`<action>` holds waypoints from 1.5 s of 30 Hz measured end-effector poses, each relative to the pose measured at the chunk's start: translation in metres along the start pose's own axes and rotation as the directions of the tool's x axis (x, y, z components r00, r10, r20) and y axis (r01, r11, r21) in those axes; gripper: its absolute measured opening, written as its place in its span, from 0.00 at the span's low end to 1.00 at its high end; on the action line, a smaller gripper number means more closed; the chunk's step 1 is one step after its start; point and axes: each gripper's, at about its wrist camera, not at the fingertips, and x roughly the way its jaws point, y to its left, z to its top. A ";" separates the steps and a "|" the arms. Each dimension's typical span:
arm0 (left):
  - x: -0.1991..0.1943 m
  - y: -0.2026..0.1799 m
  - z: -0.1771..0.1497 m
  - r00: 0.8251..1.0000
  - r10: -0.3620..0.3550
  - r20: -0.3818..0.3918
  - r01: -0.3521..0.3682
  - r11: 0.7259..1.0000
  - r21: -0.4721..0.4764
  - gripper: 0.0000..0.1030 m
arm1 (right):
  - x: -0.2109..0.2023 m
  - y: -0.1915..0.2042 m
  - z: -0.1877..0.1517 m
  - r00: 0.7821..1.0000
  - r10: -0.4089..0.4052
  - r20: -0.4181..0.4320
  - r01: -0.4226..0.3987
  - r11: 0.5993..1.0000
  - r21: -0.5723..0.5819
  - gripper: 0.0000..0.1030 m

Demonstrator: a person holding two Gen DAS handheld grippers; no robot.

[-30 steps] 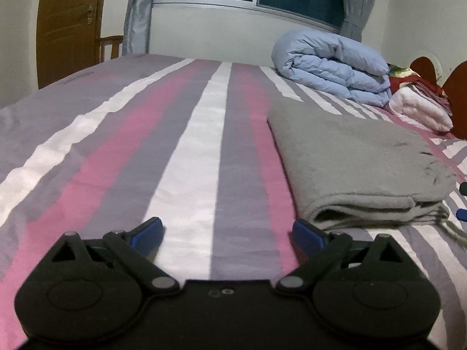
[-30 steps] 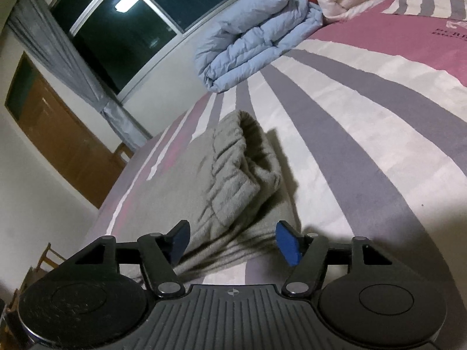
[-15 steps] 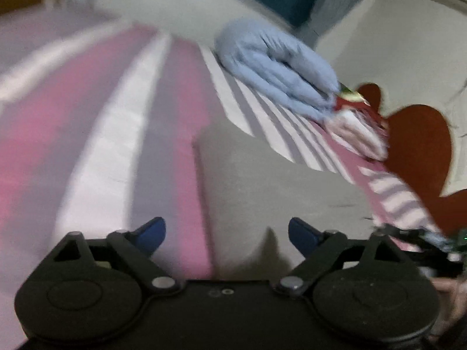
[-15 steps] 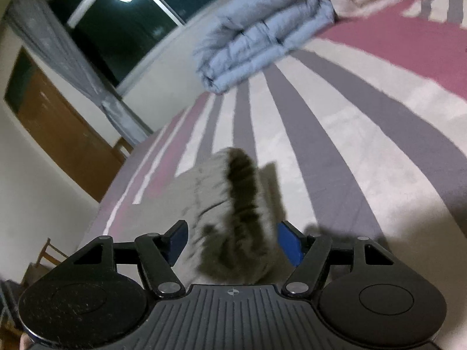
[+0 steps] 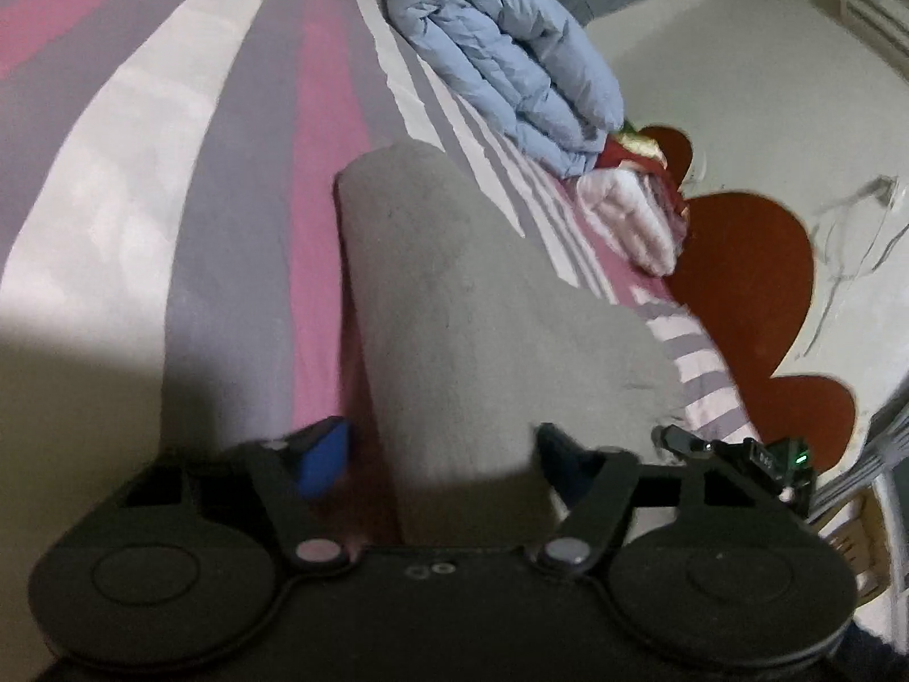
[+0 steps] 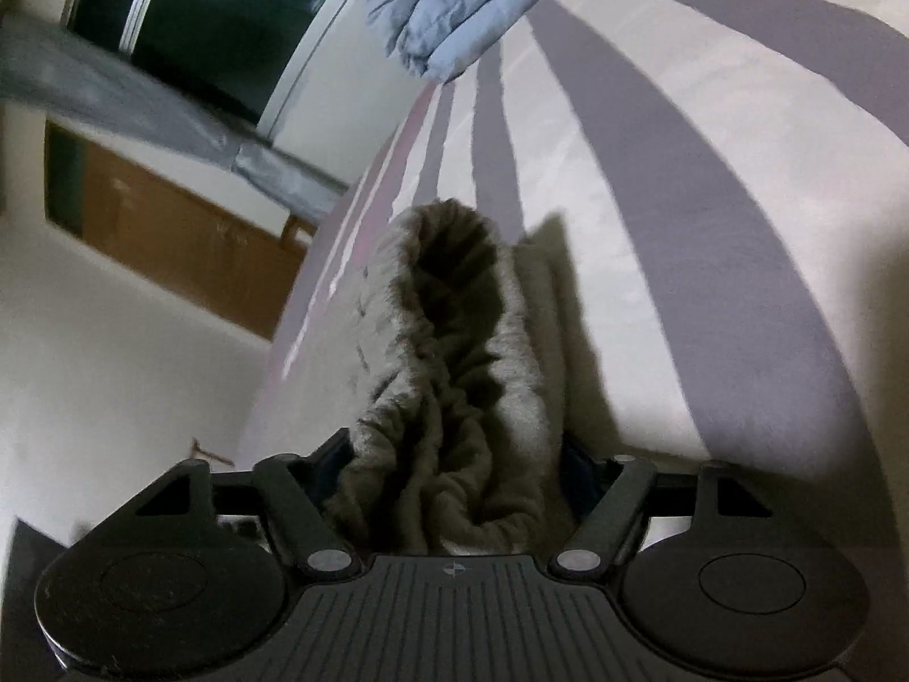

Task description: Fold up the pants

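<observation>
The grey fleece pants (image 5: 454,307) lie folded on the striped bed. In the left wrist view my left gripper (image 5: 440,457) has its blue fingers either side of the pants' near folded edge, jaws wide apart, the cloth between them. In the right wrist view my right gripper (image 6: 454,472) straddles the bunched, gathered end of the pants (image 6: 449,364), which fills the gap between the fingers; the fingers look wide apart and mostly hidden by the cloth. The right gripper's body shows at the right edge of the left wrist view (image 5: 738,454).
A folded pale blue duvet (image 5: 511,57) and a pink and white folded blanket (image 5: 630,221) lie at the bed's far end by a red-brown headboard (image 5: 750,284). A window, grey curtain (image 6: 130,102) and wooden door (image 6: 187,238) stand beyond the bed.
Both grippers have moved in onto the pants: the left swung right and forward over the folded edge, the right pushed forward so the bunched end now sits between its fingers. Jaw width looks unchanged.
</observation>
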 end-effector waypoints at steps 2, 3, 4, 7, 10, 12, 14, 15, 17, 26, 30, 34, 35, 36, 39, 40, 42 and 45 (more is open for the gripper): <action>0.006 0.001 0.003 1.000 -0.029 0.004 0.029 0.999 -0.041 0.28 | 0.005 0.006 0.003 1.000 -0.022 0.000 0.022 0.999 -0.040 0.55; 0.005 0.001 0.003 0.999 -0.035 0.027 0.036 0.998 -0.059 0.25 | 0.005 0.009 0.004 1.000 -0.023 0.008 0.024 0.998 -0.055 0.52; 0.002 0.000 0.001 0.997 -0.048 0.061 0.052 0.996 -0.066 0.22 | 0.003 0.015 0.005 1.000 -0.022 0.020 0.023 0.996 -0.082 0.51; -0.009 0.002 0.004 0.986 -0.104 0.134 0.116 0.989 -0.092 0.19 | -0.003 0.030 0.010 0.998 0.024 0.056 -0.015 0.988 -0.151 0.49; -0.018 -0.003 0.026 0.980 -0.108 0.167 0.120 0.991 -0.064 0.19 | 0.003 0.047 0.026 0.995 0.065 0.069 -0.050 0.978 -0.201 0.49; -0.024 -0.004 0.050 0.977 -0.089 0.196 0.101 0.994 -0.049 0.19 | 0.019 0.060 0.037 0.995 0.076 0.064 -0.061 0.975 -0.215 0.48; -0.029 0.000 0.074 0.975 -0.051 0.217 0.060 0.997 -0.038 0.19 | 0.040 0.069 0.051 0.994 0.090 0.065 -0.075 0.975 -0.209 0.48; -0.029 0.003 0.084 0.975 -0.014 0.224 0.022 0.999 -0.037 0.19 | 0.051 0.071 0.057 0.994 0.084 0.072 -0.067 0.975 -0.211 0.48; -0.018 0.006 0.094 0.967 0.131 0.217 -0.133 0.991 -0.004 0.57 | 0.076 0.066 0.065 0.995 0.019 0.096 0.002 0.976 -0.220 0.68; -0.014 -0.011 0.049 0.821 0.462 0.334 -0.527 0.840 0.132 0.94 | 0.066 0.050 0.041 0.939 -0.215 0.267 0.291 0.912 -0.290 1.00; -0.049 -0.033 -0.001 0.738 0.497 0.457 -0.630 0.750 0.202 0.94 | 0.014 0.046 0.005 0.918 -0.210 0.337 0.328 0.880 -0.344 1.00; -0.069 -0.046 -0.031 0.712 0.538 0.452 -0.660 0.732 0.169 0.94 | -0.003 0.044 -0.032 0.901 -0.293 0.321 0.401 0.844 -0.356 1.00; -0.072 -0.049 -0.041 0.715 0.530 0.456 -0.656 0.735 0.173 0.94 | -0.005 0.045 -0.042 0.893 -0.317 0.319 0.422 0.836 -0.351 1.00; -0.074 -0.053 -0.049 0.710 0.533 0.460 -0.663 0.727 0.178 0.94 | -0.006 0.047 -0.052 0.892 -0.324 0.314 0.427 0.831 -0.357 1.00; -0.079 -0.064 -0.070 0.692 0.544 0.474 -0.682 0.708 0.184 0.94 | -0.009 0.062 -0.085 0.879 -0.338 0.337 0.461 0.786 -0.413 1.00; -0.083 -0.067 -0.077 0.681 0.547 0.488 -0.688 0.707 0.167 0.94 | -0.010 0.065 -0.094 0.874 -0.349 0.338 0.473 0.769 -0.429 1.00; -0.094 -0.075 -0.091 0.652 0.562 0.508 -0.708 0.691 0.143 0.94 | -0.011 0.072 -0.108 0.856 -0.369 0.363 0.508 0.732 -0.453 1.00; -0.110 -0.091 -0.112 0.632 0.550 0.546 -0.707 0.698 0.116 0.94 | -0.023 0.087 -0.134 0.865 -0.339 0.370 0.490 0.732 -0.474 1.00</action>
